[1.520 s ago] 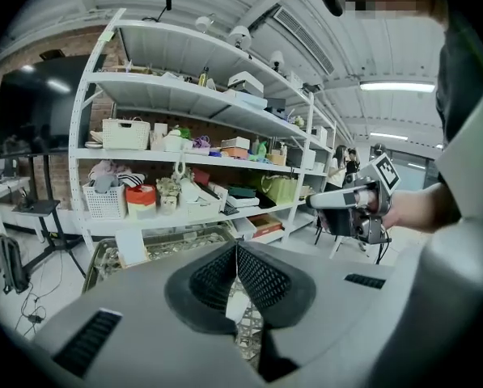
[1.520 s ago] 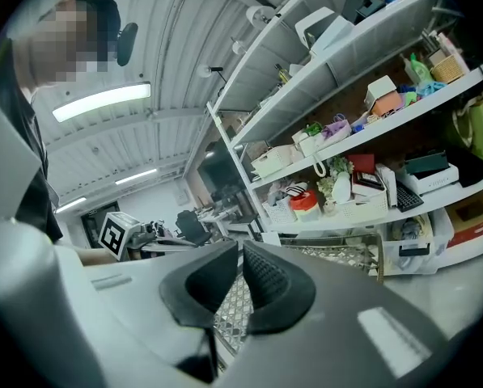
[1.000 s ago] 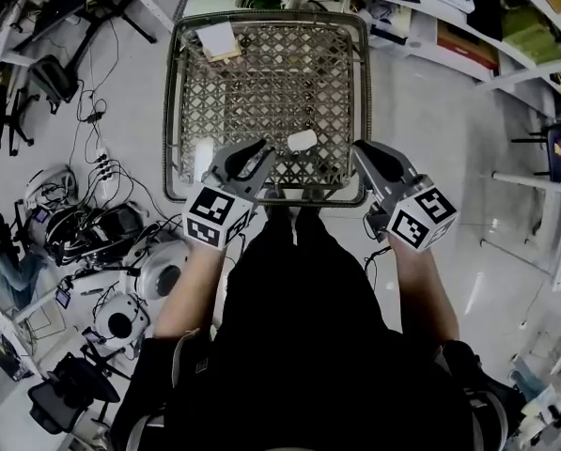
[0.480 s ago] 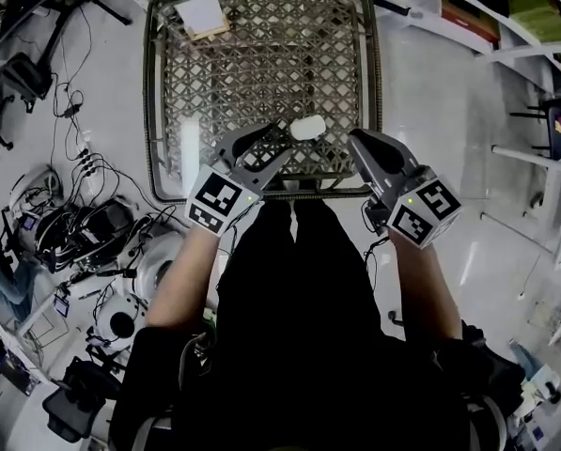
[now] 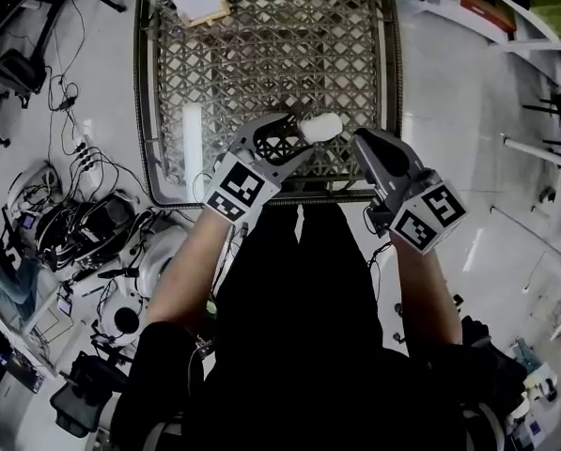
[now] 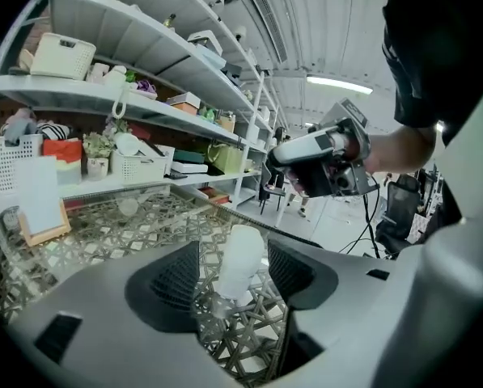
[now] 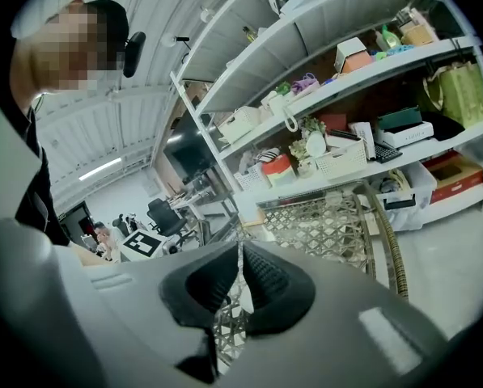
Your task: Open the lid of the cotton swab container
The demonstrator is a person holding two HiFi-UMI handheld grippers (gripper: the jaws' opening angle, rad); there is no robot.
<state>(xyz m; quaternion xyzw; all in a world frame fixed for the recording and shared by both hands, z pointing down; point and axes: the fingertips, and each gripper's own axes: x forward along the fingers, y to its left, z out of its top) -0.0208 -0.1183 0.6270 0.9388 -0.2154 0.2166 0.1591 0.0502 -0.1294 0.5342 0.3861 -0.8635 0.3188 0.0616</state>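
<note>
Both grippers have dropped toward the lattice table's (image 5: 261,45) near edge. The left gripper's (image 5: 303,137) jaws, just opening, stand apart around the cotton swab container (image 5: 320,127), a milky white cylinder, without pressing it. The right gripper's (image 5: 363,141) jaws are together, empty.

My left gripper (image 5: 296,137) has come down toward the woven table (image 5: 146,83). Its jaws have just been opening and now stand wide apart, with the cotton swab container (image 5: 321,126) between them and the pads clear of it. My right gripper (image 5: 362,137) has likewise lowered toward the table's near edge.
</note>
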